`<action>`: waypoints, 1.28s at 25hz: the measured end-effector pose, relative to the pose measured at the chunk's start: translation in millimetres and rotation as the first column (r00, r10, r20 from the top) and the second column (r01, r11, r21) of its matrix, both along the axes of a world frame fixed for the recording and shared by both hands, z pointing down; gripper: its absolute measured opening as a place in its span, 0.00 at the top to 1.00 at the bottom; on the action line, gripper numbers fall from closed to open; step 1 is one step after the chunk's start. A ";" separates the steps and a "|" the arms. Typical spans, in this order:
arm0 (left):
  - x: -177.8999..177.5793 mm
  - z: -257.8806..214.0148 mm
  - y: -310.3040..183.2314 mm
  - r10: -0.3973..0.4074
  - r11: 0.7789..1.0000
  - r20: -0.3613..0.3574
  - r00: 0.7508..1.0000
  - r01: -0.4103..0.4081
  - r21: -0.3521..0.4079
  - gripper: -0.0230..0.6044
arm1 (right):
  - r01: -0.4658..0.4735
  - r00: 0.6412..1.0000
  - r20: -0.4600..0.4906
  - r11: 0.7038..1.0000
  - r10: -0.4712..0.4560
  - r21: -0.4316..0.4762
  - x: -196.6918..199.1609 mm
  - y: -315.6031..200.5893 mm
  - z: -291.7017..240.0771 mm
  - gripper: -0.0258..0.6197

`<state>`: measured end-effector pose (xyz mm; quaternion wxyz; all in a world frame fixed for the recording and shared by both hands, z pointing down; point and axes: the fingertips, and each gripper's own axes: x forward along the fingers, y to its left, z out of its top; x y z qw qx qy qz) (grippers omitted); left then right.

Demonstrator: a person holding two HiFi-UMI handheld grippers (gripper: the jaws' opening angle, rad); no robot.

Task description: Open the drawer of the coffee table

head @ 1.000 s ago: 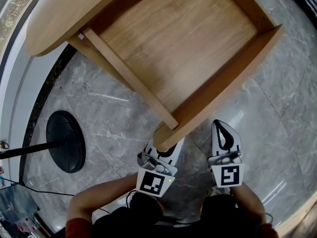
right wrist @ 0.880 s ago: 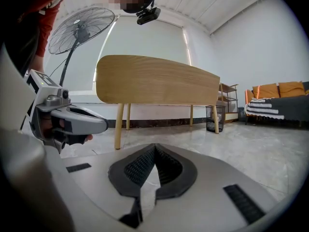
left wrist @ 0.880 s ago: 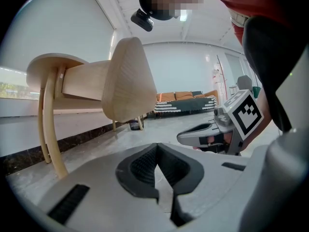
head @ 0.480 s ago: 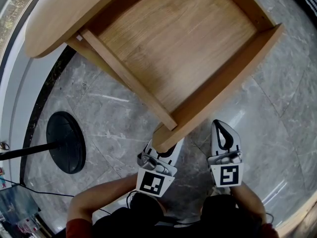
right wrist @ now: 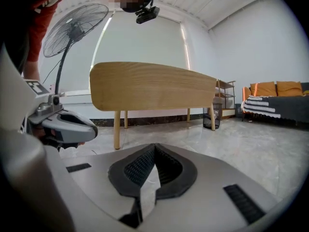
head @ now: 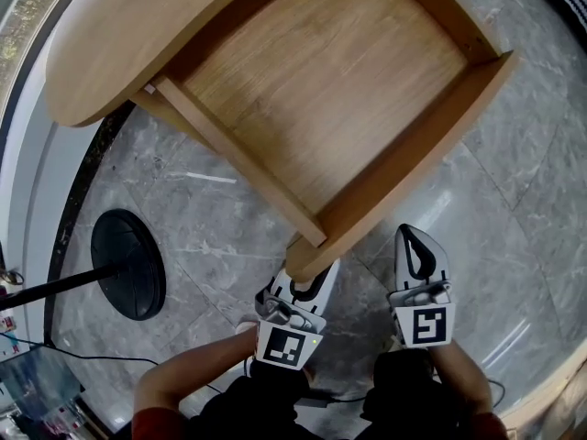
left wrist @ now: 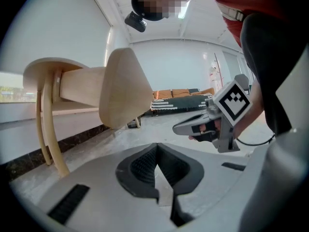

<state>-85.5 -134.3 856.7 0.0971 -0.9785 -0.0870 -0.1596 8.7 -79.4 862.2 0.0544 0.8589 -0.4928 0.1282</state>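
The coffee table's drawer (head: 330, 99) is pulled far out from under the oval wooden top (head: 138, 35), and its bare wooden inside is empty. Its front panel (head: 413, 145) runs diagonally just ahead of both grippers. My left gripper (head: 307, 282) is shut with nothing in it, its tips tucked under the panel's rounded left end (left wrist: 125, 88). My right gripper (head: 417, 241) hovers over the floor, shut and empty, a little short of the front panel (right wrist: 154, 88). Both pairs of jaws meet at their tips, left (left wrist: 157, 151) and right (right wrist: 154, 151).
A standing fan's black round base (head: 128, 264) and pole are on the grey marble floor at the left, its head (right wrist: 72, 25) high in the right gripper view. A thin cable lies near the person's arms. A sofa (right wrist: 275, 88) and a small bin (right wrist: 210, 117) stand far off.
None beyond a slight shift of the head view; the drawer and both grippers keep their places.
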 end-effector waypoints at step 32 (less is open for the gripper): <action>-26.1 -769.3 -108.6 -0.553 0.833 -0.167 0.817 0.542 -0.108 0.95 | 0.031 0.999 -0.035 0.999 -0.030 0.035 26.7 -33.8 -801.9 0.96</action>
